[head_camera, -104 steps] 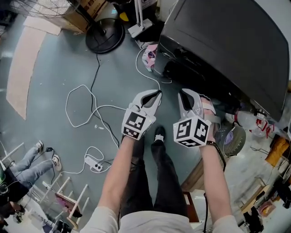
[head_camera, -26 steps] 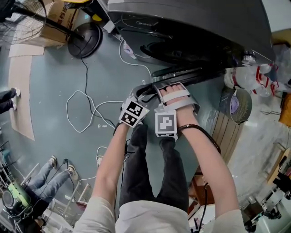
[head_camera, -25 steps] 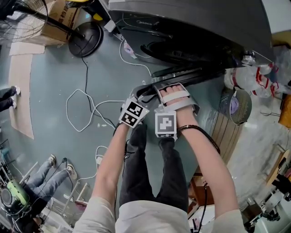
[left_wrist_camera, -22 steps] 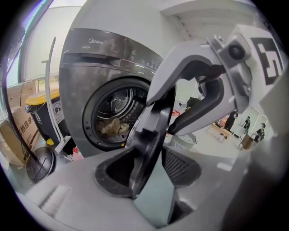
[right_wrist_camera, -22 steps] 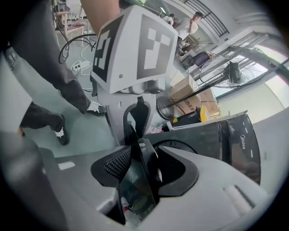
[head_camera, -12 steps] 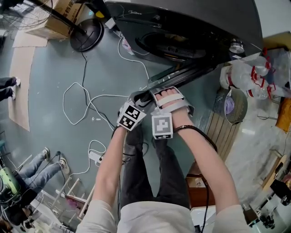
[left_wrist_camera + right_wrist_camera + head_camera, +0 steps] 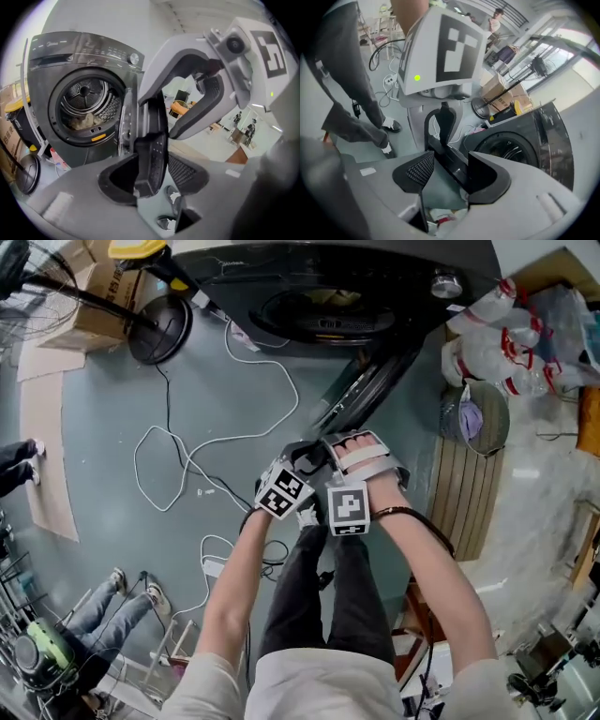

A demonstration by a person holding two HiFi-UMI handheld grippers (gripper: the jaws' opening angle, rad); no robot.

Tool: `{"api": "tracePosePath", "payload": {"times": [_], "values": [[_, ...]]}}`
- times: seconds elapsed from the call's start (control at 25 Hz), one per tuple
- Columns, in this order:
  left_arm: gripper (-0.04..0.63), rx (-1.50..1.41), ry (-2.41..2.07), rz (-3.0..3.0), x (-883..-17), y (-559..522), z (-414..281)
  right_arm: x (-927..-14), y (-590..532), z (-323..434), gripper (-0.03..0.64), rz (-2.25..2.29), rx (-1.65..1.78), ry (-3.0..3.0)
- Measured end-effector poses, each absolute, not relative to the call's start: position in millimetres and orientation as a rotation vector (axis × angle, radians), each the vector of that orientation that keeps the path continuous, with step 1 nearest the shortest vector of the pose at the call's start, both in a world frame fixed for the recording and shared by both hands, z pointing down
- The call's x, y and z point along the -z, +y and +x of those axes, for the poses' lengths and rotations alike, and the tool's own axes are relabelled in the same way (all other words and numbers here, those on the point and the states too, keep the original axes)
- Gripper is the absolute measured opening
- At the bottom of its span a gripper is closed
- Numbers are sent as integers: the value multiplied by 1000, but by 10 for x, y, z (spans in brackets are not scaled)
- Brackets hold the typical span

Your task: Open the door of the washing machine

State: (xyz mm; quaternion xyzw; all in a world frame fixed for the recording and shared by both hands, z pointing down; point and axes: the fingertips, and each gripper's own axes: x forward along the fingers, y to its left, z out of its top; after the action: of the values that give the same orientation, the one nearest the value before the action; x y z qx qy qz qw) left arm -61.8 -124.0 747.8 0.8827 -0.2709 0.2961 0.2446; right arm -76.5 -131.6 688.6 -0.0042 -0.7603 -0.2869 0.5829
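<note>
The dark grey washing machine (image 7: 309, 263) stands at the top of the head view, its round drum opening (image 7: 323, 310) uncovered. Its door (image 7: 375, 381) hangs swung out, edge-on towards me. Both grippers are at the door's free edge. My left gripper (image 7: 298, 457) has that edge (image 7: 152, 154) between its pads and looks shut on it. The right gripper (image 7: 352, 448) straddles the same edge (image 7: 454, 164). Its jaws are opening: the edge lies against one pad, with a gap to the other. The drum (image 7: 86, 101) holds some laundry.
A white cable (image 7: 225, 442) loops over the floor to the left. Beyond it stand a fan base (image 7: 157, 329) and a cardboard box (image 7: 94, 306). A wire bin (image 7: 473, 418), plastic bags (image 7: 497, 334) and a wooden pallet (image 7: 473, 502) are at the right. Another person's legs (image 7: 103, 601) show at the lower left.
The door has swung further out from the machine, and more of the drum opening shows. Both grippers have travelled with the door's edge.
</note>
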Motion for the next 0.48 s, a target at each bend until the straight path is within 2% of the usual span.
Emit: {"api": "tracePosePath", "payload": {"times": [0.2,0.48], "values": [[242,-821,-554,2482,-7476,-958,-210,-6679,-1221,-431,199,343,257,-2001],[216,-826,-354,2559,-7477,-677,366,-6318,-1483,335,201,1096,-380,-2161]]}}
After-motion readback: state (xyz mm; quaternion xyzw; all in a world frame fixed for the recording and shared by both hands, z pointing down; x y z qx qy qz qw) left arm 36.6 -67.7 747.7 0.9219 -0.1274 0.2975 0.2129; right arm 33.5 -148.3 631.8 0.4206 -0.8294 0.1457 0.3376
